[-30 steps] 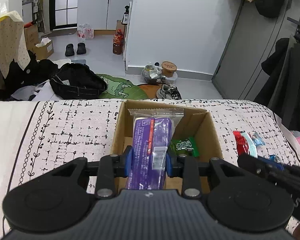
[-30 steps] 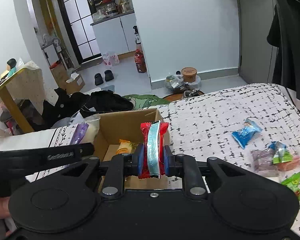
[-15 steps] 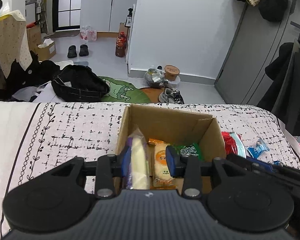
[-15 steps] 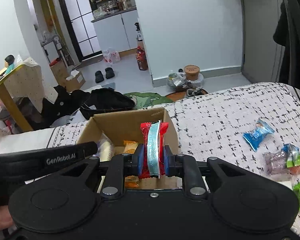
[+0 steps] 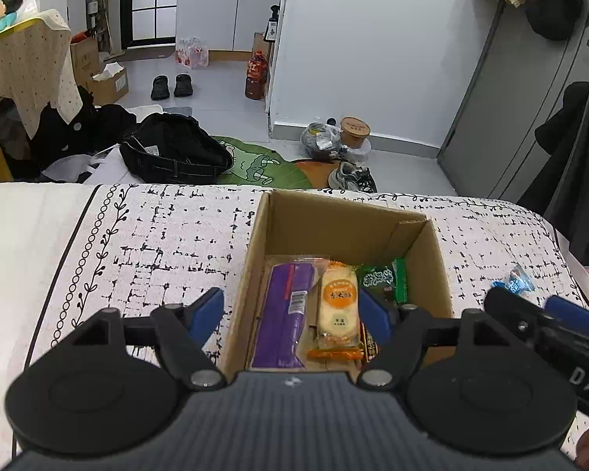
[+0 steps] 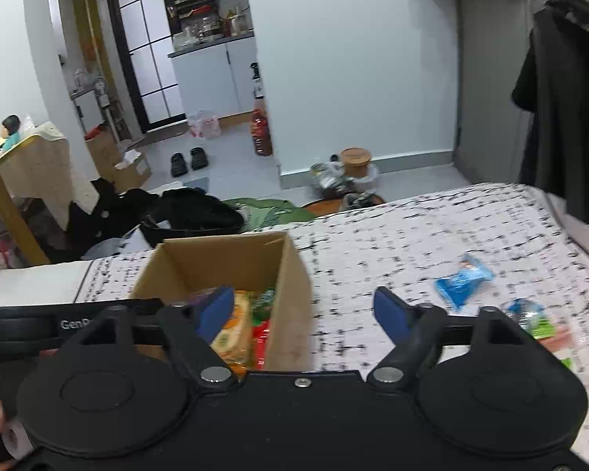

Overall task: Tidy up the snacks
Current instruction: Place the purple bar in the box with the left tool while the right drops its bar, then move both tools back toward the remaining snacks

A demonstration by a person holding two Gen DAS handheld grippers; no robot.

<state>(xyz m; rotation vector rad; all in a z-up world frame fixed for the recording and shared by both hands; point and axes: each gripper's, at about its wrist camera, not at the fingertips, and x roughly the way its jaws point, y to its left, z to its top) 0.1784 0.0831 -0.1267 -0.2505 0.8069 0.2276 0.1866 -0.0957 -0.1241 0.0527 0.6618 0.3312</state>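
An open cardboard box stands on the patterned bedspread. A purple packet, an orange cracker packet and a green packet lie inside it. My left gripper hovers over the box's near edge, its jaws opening, and no pad touches a packet. In the right wrist view my right gripper straddles the right wall of the box. Its jaws are opening and hold nothing. A red packet lies in the box below them.
Loose snacks lie on the bedspread right of the box: a blue packet and a small mixed pile. Beyond the bed's far edge the floor holds a black bag, shoes and a tub. Dark coats hang at the right.
Both grippers have opened. The left one let go of the purple packet and the right one let go of the red packet; both packets now lie in the box.
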